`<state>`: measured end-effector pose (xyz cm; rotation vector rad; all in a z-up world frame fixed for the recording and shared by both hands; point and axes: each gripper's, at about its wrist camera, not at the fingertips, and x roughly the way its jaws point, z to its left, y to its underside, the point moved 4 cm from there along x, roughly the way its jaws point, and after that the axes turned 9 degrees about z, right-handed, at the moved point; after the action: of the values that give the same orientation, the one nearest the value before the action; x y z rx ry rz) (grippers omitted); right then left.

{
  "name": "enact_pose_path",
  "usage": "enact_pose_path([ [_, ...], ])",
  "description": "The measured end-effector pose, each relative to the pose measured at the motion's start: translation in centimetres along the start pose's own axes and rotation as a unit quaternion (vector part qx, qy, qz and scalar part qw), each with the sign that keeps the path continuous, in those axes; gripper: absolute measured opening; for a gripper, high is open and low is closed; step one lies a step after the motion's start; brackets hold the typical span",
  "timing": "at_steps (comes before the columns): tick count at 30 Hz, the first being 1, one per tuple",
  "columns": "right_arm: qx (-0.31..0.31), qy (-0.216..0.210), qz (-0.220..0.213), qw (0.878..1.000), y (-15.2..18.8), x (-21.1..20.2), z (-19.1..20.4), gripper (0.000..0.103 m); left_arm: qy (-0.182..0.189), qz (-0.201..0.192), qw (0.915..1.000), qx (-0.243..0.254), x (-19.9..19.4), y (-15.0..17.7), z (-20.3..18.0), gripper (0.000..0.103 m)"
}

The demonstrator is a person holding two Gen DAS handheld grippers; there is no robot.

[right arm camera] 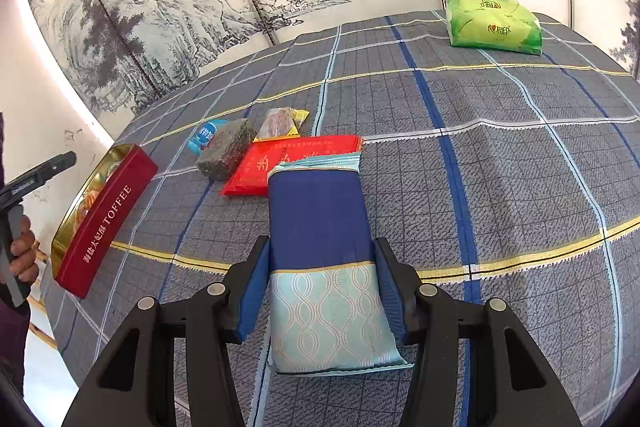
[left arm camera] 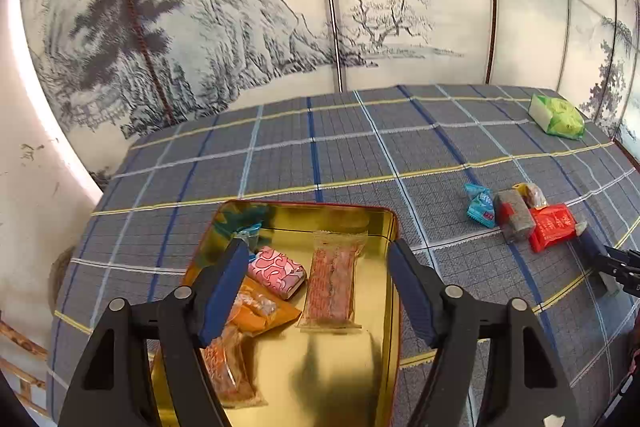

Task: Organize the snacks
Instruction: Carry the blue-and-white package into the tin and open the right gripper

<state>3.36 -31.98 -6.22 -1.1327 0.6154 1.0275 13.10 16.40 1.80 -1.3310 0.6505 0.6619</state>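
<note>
A red toffee tin (left arm camera: 384, 223) with a gold inside sits on the checked cloth; it also shows in the right wrist view (right arm camera: 108, 207). In it lie a pink wrapped sweet (left arm camera: 276, 271), a clear-wrapped red bar (left arm camera: 332, 287) and orange packets (left arm camera: 256, 311). My left gripper (left arm camera: 318, 287) is open and empty over the tin. My right gripper (right arm camera: 322, 291) is shut on a blue and pale-blue snack packet (right arm camera: 320, 227). Beyond it lie a red packet (right arm camera: 276, 163), a dark grey block (right arm camera: 224, 151), a small blue sweet (right arm camera: 204, 135) and a yellow-edged packet (right arm camera: 282, 123).
A green tissue pack (right arm camera: 494, 23) lies at the table's far right; it also shows in the left wrist view (left arm camera: 558, 117). A painted folding screen (left arm camera: 240, 7) stands behind the table. The table's left edge drops off beside the tin.
</note>
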Motion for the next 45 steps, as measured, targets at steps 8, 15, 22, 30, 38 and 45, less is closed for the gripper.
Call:
enact_pose_path([
  [8, -0.008, 0.015, 0.008, 1.0, 0.5, 0.2, 0.6, 0.051, -0.033, -0.07, 0.9968, -0.019, -5.4, 1.8, -0.6, 0.088],
  [15, 0.004, -0.017, 0.0, 1.0, 2.1, -1.3, 2.6, 0.051, -0.038, -0.094, 0.9937, -0.047, -6.2, 3.4, 1.3, 0.09],
  [22, -0.02, -0.053, 0.001, 0.998, 1.9, -2.6, 7.2, 0.051, -0.056, -0.151, 0.9743, -0.158, -6.6, 5.8, 6.3, 0.09],
  [30, -0.079, -0.113, 0.002, 0.99, -0.7, -3.0, 16.4, 0.051, -0.071, -0.117, 0.9764, -0.167, -3.8, 7.9, 10.8, 0.091],
  [38, -0.13, -0.171, 0.041, 0.976, -2.7, 0.7, 27.0, 0.051, -0.109, -0.142, 0.951, -0.252, -3.2, 11.0, 15.0, 0.1],
  [45, -0.154, -0.182, 0.084, 0.968, -2.5, 5.4, 32.4, 0.051, -0.096, -0.119, 0.9429, -0.296, -1.1, 12.8, 17.1, 0.1],
])
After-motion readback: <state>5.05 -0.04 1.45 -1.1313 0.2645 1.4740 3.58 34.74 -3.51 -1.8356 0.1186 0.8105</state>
